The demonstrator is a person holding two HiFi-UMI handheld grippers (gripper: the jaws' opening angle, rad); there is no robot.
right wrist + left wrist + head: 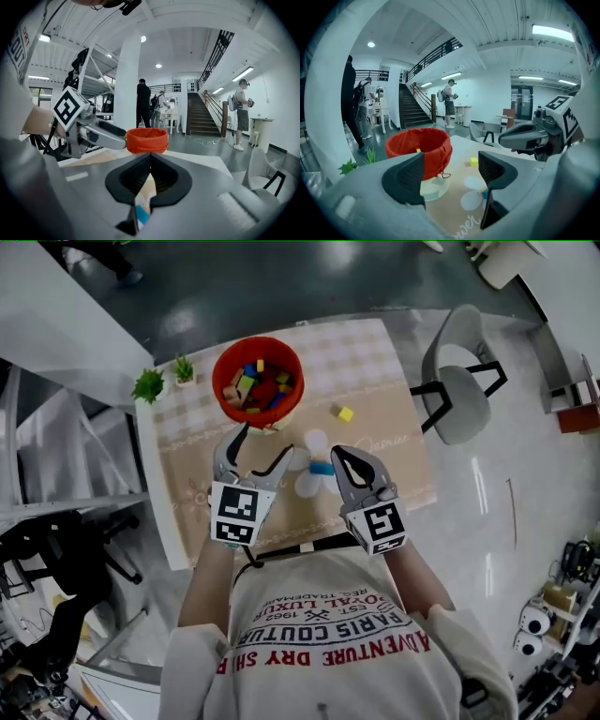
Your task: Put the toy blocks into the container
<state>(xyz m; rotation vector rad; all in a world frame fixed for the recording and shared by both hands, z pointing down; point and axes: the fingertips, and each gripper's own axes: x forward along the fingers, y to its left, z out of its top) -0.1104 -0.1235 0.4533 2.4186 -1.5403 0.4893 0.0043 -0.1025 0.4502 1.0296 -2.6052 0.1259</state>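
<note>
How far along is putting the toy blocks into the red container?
Mostly done: many blocks lie in the red container. Nothing is in hand: the left gripper is open and empty, the right gripper shut on nothing. Still to go: a blue block between the grippers and a yellow block beyond it.

Table (153,474): mat (394,456), container (217,381), yellow block (346,413)
</note>
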